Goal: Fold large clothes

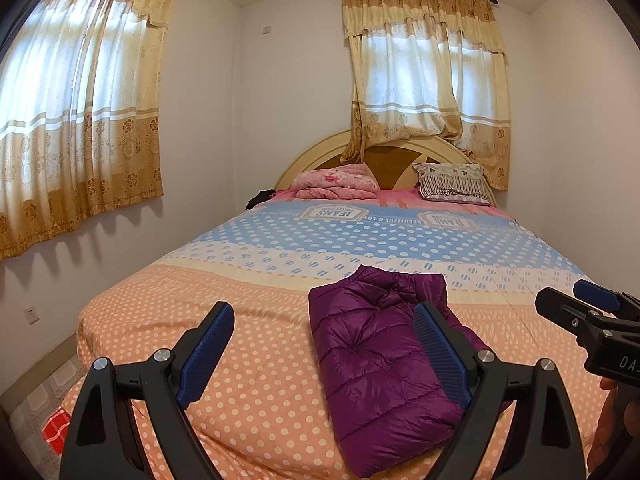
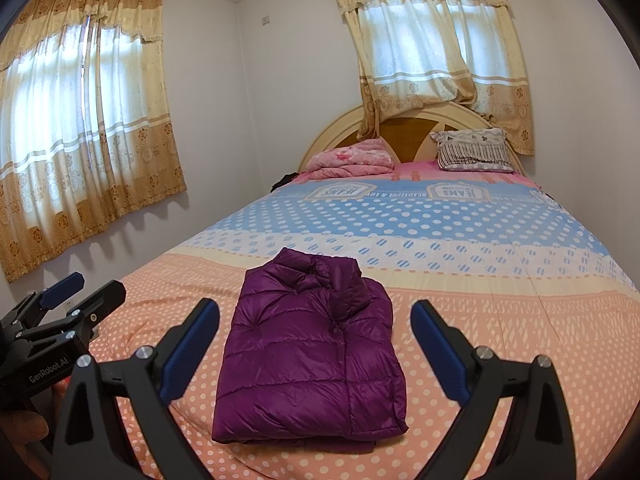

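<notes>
A purple puffer jacket (image 2: 312,352) lies folded into a compact rectangle on the orange dotted end of the bed (image 2: 500,320). It also shows in the left wrist view (image 1: 380,364), right of centre. My left gripper (image 1: 324,320) is open and empty, held above the bed's foot, its right finger in front of the jacket's right side. My right gripper (image 2: 316,316) is open and empty, held back from the jacket, which shows between its fingers. Each gripper shows at the edge of the other's view: the right gripper (image 1: 588,304) and the left gripper (image 2: 80,292).
The bed (image 1: 240,340) has a pink folded blanket (image 2: 352,158) and a patterned pillow (image 2: 474,150) at the headboard. Curtained windows (image 2: 80,120) are on the left and far walls. A red item (image 1: 56,428) lies on the tiled floor at the bed's left corner.
</notes>
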### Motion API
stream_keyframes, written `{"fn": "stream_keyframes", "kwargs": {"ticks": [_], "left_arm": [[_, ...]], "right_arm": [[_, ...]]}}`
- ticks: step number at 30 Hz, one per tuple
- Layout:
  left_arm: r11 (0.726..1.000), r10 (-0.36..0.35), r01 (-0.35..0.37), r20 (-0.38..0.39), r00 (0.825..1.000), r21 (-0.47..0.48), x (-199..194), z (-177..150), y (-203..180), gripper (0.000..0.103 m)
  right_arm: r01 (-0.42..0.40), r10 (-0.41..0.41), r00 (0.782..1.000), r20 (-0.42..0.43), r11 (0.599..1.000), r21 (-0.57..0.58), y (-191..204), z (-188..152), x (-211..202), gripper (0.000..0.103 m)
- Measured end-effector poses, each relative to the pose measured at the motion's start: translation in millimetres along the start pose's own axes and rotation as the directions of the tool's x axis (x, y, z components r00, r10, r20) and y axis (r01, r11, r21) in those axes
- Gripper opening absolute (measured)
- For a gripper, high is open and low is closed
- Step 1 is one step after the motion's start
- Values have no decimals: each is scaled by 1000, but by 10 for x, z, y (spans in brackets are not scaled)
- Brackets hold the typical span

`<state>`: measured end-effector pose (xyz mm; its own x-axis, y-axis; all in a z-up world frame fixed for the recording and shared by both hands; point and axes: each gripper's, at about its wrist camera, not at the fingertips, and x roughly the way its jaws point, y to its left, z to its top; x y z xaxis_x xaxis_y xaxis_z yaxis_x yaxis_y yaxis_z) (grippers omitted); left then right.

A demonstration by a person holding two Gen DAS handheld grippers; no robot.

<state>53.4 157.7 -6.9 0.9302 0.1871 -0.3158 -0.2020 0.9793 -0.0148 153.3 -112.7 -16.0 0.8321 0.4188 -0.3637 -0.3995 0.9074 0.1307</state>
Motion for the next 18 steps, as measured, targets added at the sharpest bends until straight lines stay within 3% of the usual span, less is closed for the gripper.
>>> {"fn": "stream_keyframes", "kwargs": {"ticks": [10, 18], "left_arm": [[1000, -15, 15, -8, 1000, -8, 19, 15, -13, 92], [1000, 13, -13, -6, 1000, 14, 17, 7, -56, 92]], "right_arm": [[-6, 6, 1000, 1, 1000, -5, 17, -1, -11, 99], [-9, 9, 1000, 1, 1000, -4, 24, -5, -18, 99]]}}
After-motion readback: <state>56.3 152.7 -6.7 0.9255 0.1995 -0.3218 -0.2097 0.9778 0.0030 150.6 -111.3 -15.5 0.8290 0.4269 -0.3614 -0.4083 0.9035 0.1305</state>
